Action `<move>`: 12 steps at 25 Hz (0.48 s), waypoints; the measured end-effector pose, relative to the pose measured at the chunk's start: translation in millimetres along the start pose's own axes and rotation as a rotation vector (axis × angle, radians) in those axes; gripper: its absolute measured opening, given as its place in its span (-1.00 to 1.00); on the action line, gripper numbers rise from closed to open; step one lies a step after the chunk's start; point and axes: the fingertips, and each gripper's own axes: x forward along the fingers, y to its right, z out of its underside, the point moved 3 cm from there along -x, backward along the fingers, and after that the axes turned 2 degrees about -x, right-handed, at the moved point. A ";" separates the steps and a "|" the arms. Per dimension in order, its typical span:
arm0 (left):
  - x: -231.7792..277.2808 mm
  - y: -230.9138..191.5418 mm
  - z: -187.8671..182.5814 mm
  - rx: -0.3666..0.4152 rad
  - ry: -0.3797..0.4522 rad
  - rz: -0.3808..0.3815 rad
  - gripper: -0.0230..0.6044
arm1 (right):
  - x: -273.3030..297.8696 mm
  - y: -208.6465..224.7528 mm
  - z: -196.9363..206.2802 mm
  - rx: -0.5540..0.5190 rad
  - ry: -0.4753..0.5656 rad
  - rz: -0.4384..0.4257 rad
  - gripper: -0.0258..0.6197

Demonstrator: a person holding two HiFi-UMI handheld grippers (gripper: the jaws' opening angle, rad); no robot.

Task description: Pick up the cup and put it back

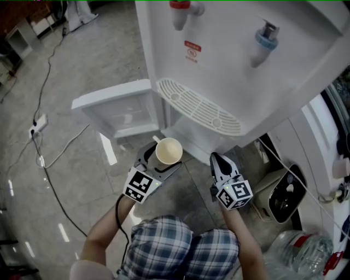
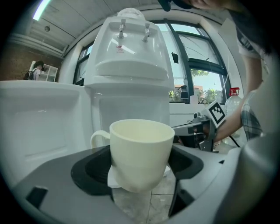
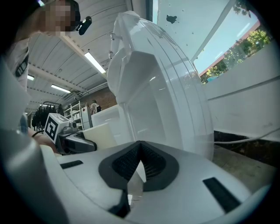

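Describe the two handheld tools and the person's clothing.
Left tool and right tool: light grey shells, black ribbed pads, each with a cube of black-and-white markers. A black cable trails from the left one. The person wears a blue-and-white checked shirt.

No word or number can be read anywhere. Ahead of the left gripper (image 1: pixel 164 159), the water dispenser (image 1: pixel 229 71) bears a small red-and-white label (image 1: pixel 192 51) just under its red tap (image 1: pixel 180 11). It seems to show a round prohibition sign, and its print is too small to make out. The left cube (image 1: pixel 138 186) and the right cube (image 1: pixel 236 194) show only black-and-white square markers, without letters.
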 end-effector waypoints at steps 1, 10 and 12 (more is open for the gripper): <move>2.7 -0.1 -0.7 0.000 0.003 -0.001 0.38 | -0.1 -0.2 -0.1 0.000 0.000 0.000 -0.87; 67.6 -6.6 2.8 -0.028 0.011 0.001 0.38 | -0.1 -2.3 -0.6 -0.025 0.000 -0.016 -0.87; 87.7 -12.6 8.5 -0.054 0.010 -0.011 0.38 | 1.5 -5.0 -1.8 -0.036 -0.001 -0.024 -0.87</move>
